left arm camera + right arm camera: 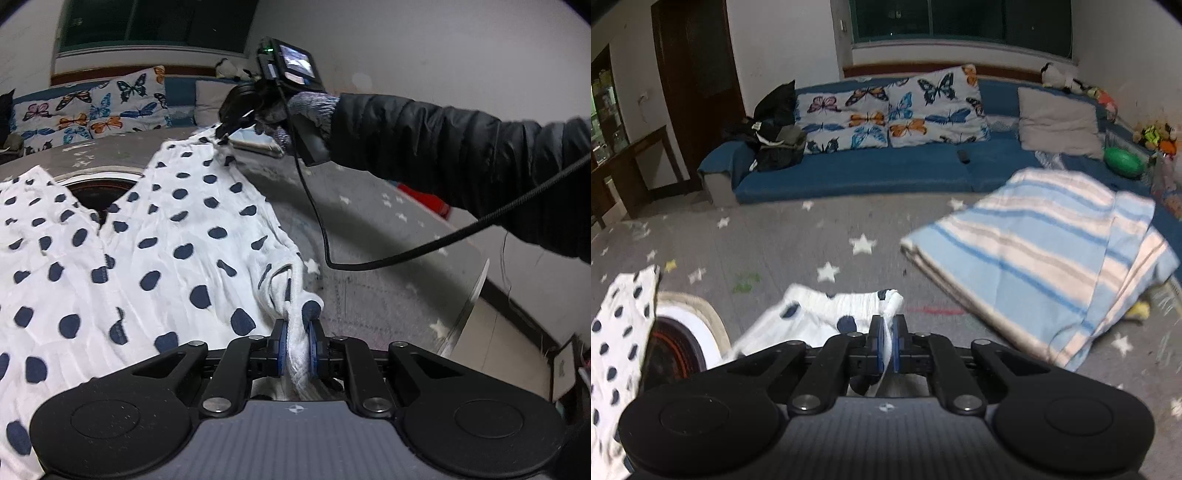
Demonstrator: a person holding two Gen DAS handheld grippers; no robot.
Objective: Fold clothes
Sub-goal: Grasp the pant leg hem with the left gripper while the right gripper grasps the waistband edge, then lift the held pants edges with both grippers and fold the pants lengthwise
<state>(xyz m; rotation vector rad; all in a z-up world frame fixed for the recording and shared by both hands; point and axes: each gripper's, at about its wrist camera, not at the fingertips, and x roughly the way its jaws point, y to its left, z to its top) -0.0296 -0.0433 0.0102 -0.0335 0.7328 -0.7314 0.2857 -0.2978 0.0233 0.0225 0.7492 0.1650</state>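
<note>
Grey star carpet [798, 236] covers the floor by a blue sofa [871, 170]. On it lies a striped folded cloth [1034, 258]. Above the carpet, the white dotted shirt [147, 236] hangs stretched between both tools. The left gripper [296, 341] pinches one bunched end. The right gripper [887, 341] pinches the other edge.

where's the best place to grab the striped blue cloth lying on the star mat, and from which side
Take the striped blue cloth at its near-left folded edge, coming in low from the left over the bare star mat. That edge shows stacked layers lying flat. Both the left gripper and right gripper are shut on the polka-dot garment.
</note>
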